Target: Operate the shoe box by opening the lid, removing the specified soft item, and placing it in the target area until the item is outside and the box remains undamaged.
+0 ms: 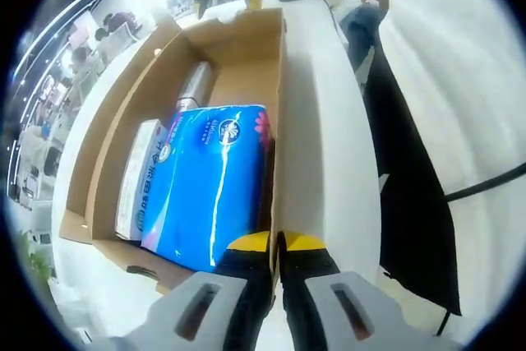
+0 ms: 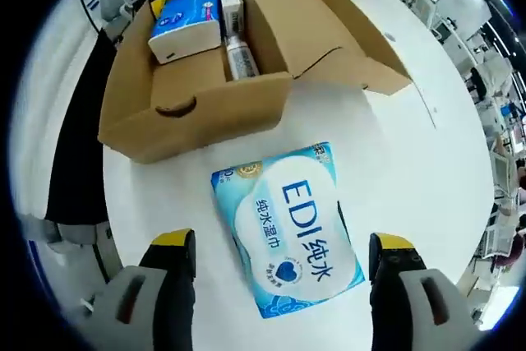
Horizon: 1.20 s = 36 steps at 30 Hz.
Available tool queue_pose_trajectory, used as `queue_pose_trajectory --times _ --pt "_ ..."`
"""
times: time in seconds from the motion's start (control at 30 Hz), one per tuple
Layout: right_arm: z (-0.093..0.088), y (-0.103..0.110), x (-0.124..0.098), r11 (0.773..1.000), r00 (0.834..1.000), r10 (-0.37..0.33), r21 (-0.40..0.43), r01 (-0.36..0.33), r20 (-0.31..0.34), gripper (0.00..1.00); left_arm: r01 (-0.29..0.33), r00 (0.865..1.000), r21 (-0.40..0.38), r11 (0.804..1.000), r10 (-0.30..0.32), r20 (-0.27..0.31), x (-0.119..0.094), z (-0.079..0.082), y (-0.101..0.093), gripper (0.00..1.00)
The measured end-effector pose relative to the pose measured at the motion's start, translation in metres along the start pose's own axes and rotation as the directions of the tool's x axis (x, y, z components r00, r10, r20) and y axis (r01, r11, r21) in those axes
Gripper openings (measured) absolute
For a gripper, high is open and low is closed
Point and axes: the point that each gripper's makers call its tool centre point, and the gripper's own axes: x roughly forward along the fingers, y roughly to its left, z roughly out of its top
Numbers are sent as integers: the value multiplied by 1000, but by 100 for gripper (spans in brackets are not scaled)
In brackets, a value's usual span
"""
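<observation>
Right gripper (image 2: 279,256) first: jaws spread wide, yellow-tipped, holding nothing, hovering over the wet-wipes pack (image 2: 288,228) from above. That pack is a soft, glossy blue-and-white pouch printed "EDI" with Chinese characters and a small heart, lying flat on the white table (image 2: 427,170), outside the box and just in front of its near wall. Beyond it, the cardboard shoe box (image 2: 197,108) sits open, its lid (image 2: 345,30) folded back on the far side.

Over to the left gripper (image 1: 278,244): jaws pinched narrow onto the box's side wall (image 1: 278,121), one tip inside, one outside. Right beside the inner tip is a shiny blue tissue pack (image 1: 209,182), with a white carton (image 1: 138,178) next to it and a silvery cylinder (image 1: 196,84) deeper in. A dark cloth (image 1: 407,203) hangs past the table edge.
</observation>
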Motion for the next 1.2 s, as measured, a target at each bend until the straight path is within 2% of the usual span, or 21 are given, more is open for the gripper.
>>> queue_pose_trajectory --times 0.1,0.17,0.23,0.4,0.47,0.67,0.77,0.8,0.83,0.97,1.07,1.13,1.17,1.2 --pt "4 2 -3 997 999 -6 71 3 39 93 1 1000 2 1000 -1 1 0 0 0 2" --pt "7 0 -6 995 997 -34 96 28 64 93 1 1000 3 1000 -1 2 0 0 0 2" --pt "10 -7 -11 989 993 -90 128 79 81 93 1 1000 4 1000 -1 2 0 0 0 2" --pt "17 -16 -22 960 971 -185 239 146 150 96 4 1000 4 1000 -4 2 0 0 0 2" --pt "22 -19 -29 946 956 -230 270 177 182 96 2 1000 4 1000 -2 2 0 0 0 2" --pt "33 -15 -43 909 933 -271 383 167 237 97 -1 1000 3 1000 1 4 0 0 0 2" --pt "32 -13 -45 893 929 -289 413 176 229 97 0 1000 1 1000 0 3 0 0 0 2" --pt "30 -10 -44 882 936 -276 445 156 220 97 0 1000 3 1000 0 3 0 0 0 2" --pt "30 -9 -45 870 934 -277 472 144 227 97 0 1000 4 1000 0 4 0 0 0 2" --pt "26 -10 -51 848 925 -304 508 153 228 97 -2 1000 3 1000 2 3 0 0 0 2" --pt "25 -11 -58 818 911 -331 556 148 246 96 -3 1000 2 1000 3 2 0 0 0 2" --pt "24 -11 -60 807 909 -337 573 143 246 95 -4 1000 3 1000 4 4 0 0 0 2" --pt "27 -12 -64 804 898 -352 577 144 266 92 -5 1000 3 1000 5 4 0 0 0 2" --pt "33 -15 -69 806 873 -385 569 161 298 89 -5 1000 2 1000 5 4 0 1 0 2"
